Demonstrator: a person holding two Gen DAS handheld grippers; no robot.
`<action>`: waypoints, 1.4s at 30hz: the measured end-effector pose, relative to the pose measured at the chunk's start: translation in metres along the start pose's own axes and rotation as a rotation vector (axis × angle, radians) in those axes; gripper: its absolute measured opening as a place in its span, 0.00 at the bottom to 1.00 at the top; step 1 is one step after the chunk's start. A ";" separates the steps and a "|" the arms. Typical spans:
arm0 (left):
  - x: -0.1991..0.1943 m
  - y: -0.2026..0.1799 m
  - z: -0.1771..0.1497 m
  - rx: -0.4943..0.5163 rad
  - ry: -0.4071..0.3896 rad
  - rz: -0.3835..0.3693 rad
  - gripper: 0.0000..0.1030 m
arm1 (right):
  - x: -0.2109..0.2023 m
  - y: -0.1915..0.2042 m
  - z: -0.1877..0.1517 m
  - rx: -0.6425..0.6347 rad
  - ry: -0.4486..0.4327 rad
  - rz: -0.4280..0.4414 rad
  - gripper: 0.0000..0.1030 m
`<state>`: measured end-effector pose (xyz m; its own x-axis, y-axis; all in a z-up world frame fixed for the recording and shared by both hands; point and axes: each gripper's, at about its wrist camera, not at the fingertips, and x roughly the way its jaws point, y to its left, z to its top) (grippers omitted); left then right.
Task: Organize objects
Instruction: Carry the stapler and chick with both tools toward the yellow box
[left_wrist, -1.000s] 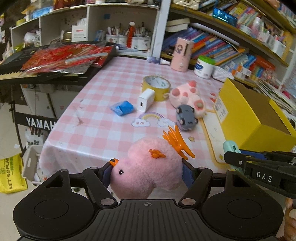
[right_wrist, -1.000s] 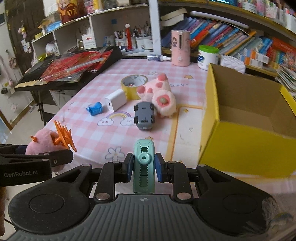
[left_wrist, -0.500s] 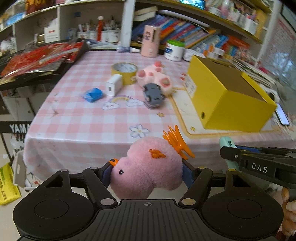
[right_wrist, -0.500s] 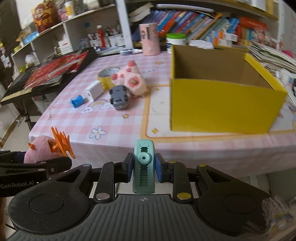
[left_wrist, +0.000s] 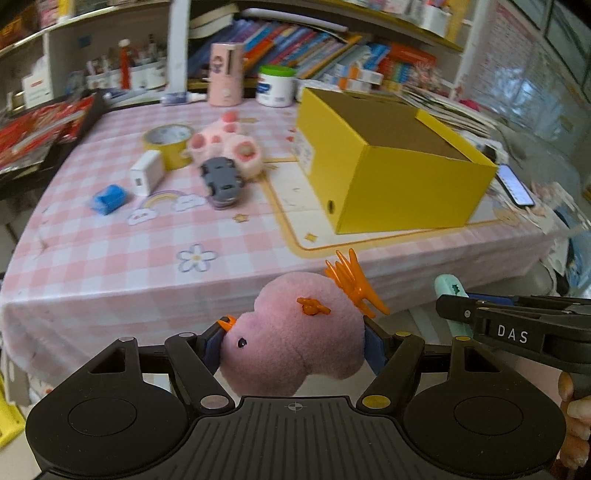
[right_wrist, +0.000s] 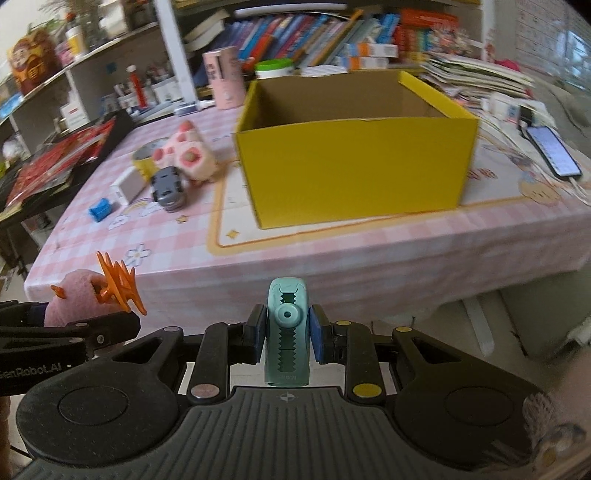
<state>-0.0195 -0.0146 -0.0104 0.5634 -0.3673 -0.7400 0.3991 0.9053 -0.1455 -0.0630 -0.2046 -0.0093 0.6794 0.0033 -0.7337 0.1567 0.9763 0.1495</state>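
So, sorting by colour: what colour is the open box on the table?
Yellow outside, brown cardboard inside; the box shows best in the right wrist view.

"DAS" on right tongs (left_wrist: 452, 304), "GenRobot.AI" on left tongs (right_wrist: 110, 326)

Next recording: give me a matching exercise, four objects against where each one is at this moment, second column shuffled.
Things:
1. pink plush chick
2. mint-green toothed clip
3. grey toy car
4. smartphone with lit screen

Places:
A. on the checked tablecloth, touching the pink paw plush
B. in the right gripper
C. beyond the yellow cardboard box's right side
D. in the left gripper

Pairs: 1-D, 2-B, 3-A, 4-C
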 end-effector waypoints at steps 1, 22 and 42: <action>0.001 -0.003 0.001 0.009 0.001 -0.008 0.70 | -0.001 -0.003 -0.001 0.011 0.000 -0.010 0.22; 0.028 -0.056 0.027 0.132 -0.010 -0.111 0.70 | -0.013 -0.058 0.007 0.120 -0.023 -0.125 0.22; 0.030 -0.089 0.084 0.145 -0.200 -0.153 0.70 | -0.012 -0.087 0.074 0.055 -0.146 -0.094 0.23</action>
<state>0.0230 -0.1241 0.0355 0.6142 -0.5454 -0.5704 0.5815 0.8014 -0.1401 -0.0322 -0.3060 0.0358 0.7563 -0.1227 -0.6426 0.2609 0.9573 0.1243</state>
